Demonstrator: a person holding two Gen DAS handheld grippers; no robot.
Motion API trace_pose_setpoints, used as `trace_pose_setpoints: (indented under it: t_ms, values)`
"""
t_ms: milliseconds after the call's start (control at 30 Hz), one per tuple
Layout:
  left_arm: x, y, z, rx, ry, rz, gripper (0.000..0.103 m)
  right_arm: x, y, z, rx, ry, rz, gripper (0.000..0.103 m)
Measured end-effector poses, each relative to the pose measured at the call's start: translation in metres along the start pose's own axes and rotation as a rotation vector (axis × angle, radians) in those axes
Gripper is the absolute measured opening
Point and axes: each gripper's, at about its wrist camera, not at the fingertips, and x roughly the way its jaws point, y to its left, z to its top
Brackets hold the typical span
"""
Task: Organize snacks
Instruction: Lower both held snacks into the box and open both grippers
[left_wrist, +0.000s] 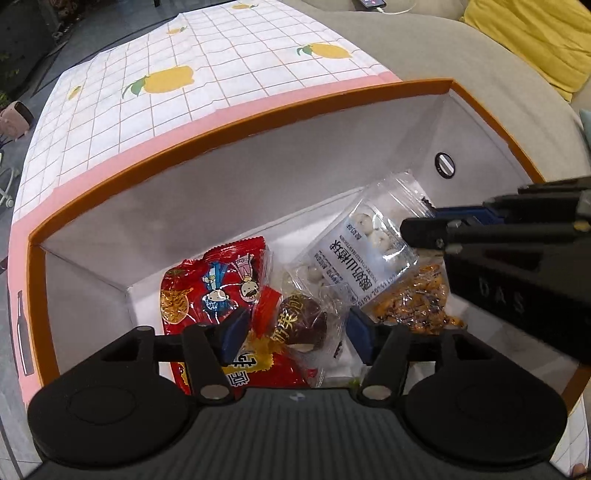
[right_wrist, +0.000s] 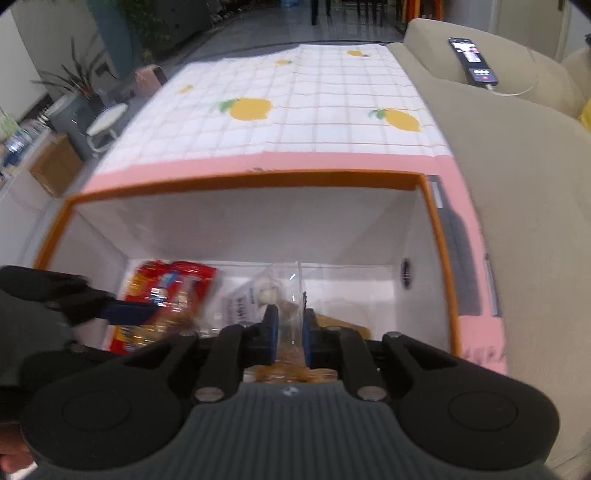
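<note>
An orange-rimmed pink box (left_wrist: 221, 125) (right_wrist: 258, 179) with white walls holds several snack packets. My left gripper (left_wrist: 298, 330) is open low inside it, straddling a maroon packet (left_wrist: 299, 317), and the pads do not press it. Beside that lies a red cartoon packet (left_wrist: 218, 280) (right_wrist: 166, 288). A clear bag of white balls (left_wrist: 354, 251) (right_wrist: 258, 295) leans on a bag of orange snacks (left_wrist: 410, 295). My right gripper (right_wrist: 290, 332) (left_wrist: 421, 225) reaches in from the right, its jaws slightly apart with the clear bag's top film between them. A left gripper finger (right_wrist: 125, 312) shows at the left.
The box stands on a lemon-print checked tablecloth (left_wrist: 184, 74) (right_wrist: 295, 110). A beige sofa (right_wrist: 517, 166) runs along the right, with a phone (right_wrist: 472, 61) on its arm and a yellow cushion (left_wrist: 535, 37). A white stool (right_wrist: 107, 122) and plants stand on the floor at left.
</note>
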Motion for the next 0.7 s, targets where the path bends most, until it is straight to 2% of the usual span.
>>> trace_pose_setpoints:
  t_ms: [100,133,233,367,533,700]
  values:
    - [-0.002,-0.001,-0.002,0.015,-0.007,-0.002,0.077,0.002,-0.007,0.0,0.017,0.013,-0.009,0.013]
    - [-0.003,-0.001,-0.002,0.015,-0.013,0.0,0.082,0.001,-0.008,0.0,0.021,0.014,-0.011,0.017]
    - [-0.013,-0.001,-0.005,0.001,-0.042,-0.004,0.086,-0.003,-0.007,-0.002,0.008,0.009,-0.015,0.018]
    - [-0.028,-0.002,-0.005,-0.002,-0.057,-0.021,0.087,-0.014,-0.002,-0.002,-0.011,-0.008,-0.012,0.032]
    - [-0.052,-0.01,-0.011,0.014,-0.077,-0.012,0.087,-0.036,0.0,-0.002,-0.007,-0.019,-0.006,0.041]
    - [-0.088,-0.01,-0.022,-0.012,-0.125,0.002,0.087,-0.068,-0.002,-0.004,0.003,-0.048,0.002,0.047]
